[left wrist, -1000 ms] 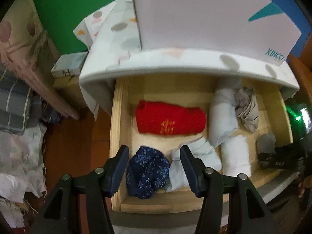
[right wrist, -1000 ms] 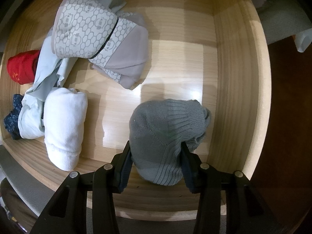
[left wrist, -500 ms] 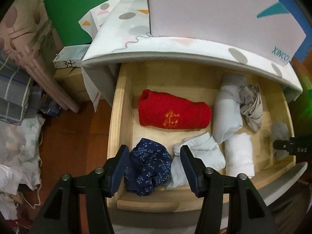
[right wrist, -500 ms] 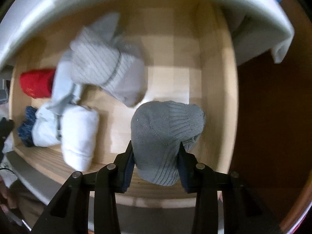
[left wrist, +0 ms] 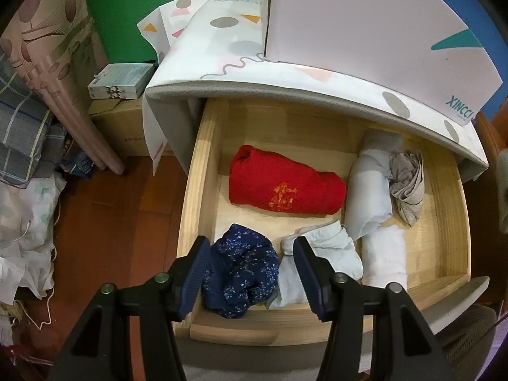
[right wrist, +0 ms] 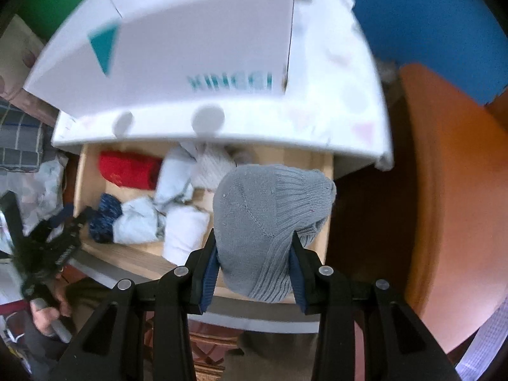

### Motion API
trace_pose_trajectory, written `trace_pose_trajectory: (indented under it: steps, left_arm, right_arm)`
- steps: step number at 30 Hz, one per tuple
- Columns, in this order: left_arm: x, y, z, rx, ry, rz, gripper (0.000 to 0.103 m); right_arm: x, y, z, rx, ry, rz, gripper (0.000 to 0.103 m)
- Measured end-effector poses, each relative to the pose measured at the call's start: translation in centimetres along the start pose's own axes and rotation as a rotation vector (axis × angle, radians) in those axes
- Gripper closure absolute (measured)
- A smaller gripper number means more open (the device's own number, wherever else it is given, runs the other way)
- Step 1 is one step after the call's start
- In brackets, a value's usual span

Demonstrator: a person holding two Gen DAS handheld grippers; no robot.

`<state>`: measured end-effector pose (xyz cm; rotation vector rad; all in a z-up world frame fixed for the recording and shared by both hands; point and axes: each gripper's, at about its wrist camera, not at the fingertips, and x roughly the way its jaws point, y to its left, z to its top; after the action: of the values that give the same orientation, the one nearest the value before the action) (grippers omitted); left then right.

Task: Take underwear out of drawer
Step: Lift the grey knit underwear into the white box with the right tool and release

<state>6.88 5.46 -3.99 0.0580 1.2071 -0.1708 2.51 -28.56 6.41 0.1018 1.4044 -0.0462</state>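
The wooden drawer stood pulled out from under the cloth-covered surface, and all places below are given relative to it.

At its left front corner hung the left gripper. Jaws about half open, nothing between the pads; through the gap showed a crumpled navy piece with white specks, lying inside the drawer at the front left. Just right of it lay a pale blue bundle. Behind both, mid-drawer, a red rolled piece with gold stitching. Further right: a white roll at the front, and a pale roll with a crumpled grey-beige piece against it toward the back right.

Above the drawer's right front part was the right gripper, jaws narrow and clamped on a grey ribbed knit item, which they had just been tightening on. That item hung clear of the drawer, no longer resting on its floor; the view was motion-blurred.

Judged step: lift-out of one piece, in progress. Whether the grey knit is truly underwear cannot be told; it looks sock-like.

Next move would call for carrying the grey piece clear of the drawer's front rail and the surface's overhanging edge, then setting it down outside. The left gripper was well placed to drop onto the navy piece.
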Motion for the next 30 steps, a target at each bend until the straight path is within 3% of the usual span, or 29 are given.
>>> trace_pose_trajectory:
  steps: [10, 14, 21, 30]
  left_arm:
    - [-0.3, 0.3, 0.0, -0.017, -0.013, 0.007, 0.047]
    - [-0.3, 0.5, 0.0, -0.020, -0.014, 0.009, 0.047]
    - [-0.4, 0.9, 0.0, -0.039, -0.020, 0.002, 0.047]
    - [-0.2, 0.7, -0.1, -0.026, -0.011, 0.013, 0.047]
  right_arm:
    - [-8.8, 1.1, 5.7, 0.005, -0.169, -0.011, 0.067]
    - [-9.8, 2.3, 8.4, 0.019, -0.212, -0.017, 0.067]
    - [-9.3, 3.1, 12.7, 0.033, -0.228, -0.022, 0.067]
    - [-3.9, 5.1, 16.0, 0.019, -0.138, -0.049, 0.066]
